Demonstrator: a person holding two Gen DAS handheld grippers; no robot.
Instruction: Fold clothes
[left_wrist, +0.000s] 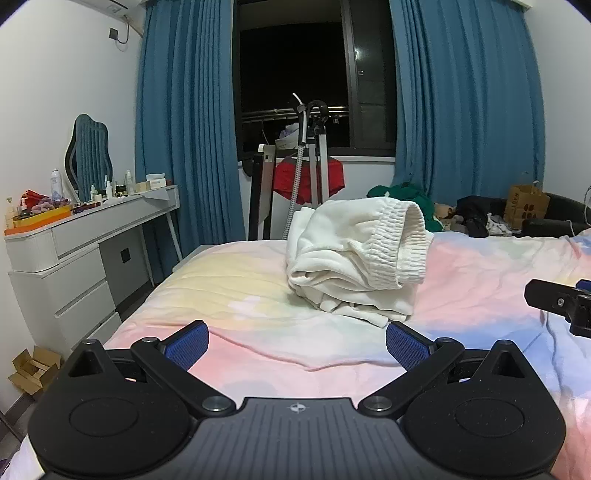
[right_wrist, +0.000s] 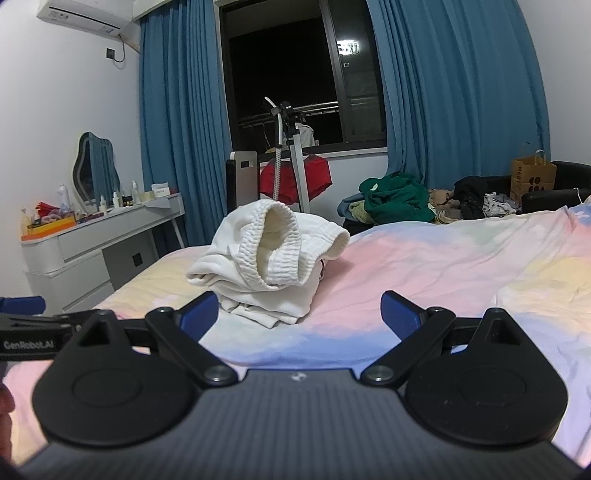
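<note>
A white garment (left_wrist: 354, 258) with a ribbed elastic band lies folded in a loose bundle on the pastel bed sheet (left_wrist: 258, 339); it also shows in the right wrist view (right_wrist: 269, 266). My left gripper (left_wrist: 297, 341) is open and empty, just short of the bundle's near edge. My right gripper (right_wrist: 300, 314) is open and empty, a little to the right of the bundle. Part of the right gripper shows at the right edge of the left wrist view (left_wrist: 561, 302). Part of the left gripper shows at the left edge of the right wrist view (right_wrist: 33, 332).
A white dresser (left_wrist: 74, 258) with bottles and a mirror stands left of the bed. A garment steamer and a rack with a red garment (left_wrist: 308, 181) stand by the window. A pile of green and dark clothes (right_wrist: 399, 199) and a paper bag (right_wrist: 532, 177) lie beyond the bed.
</note>
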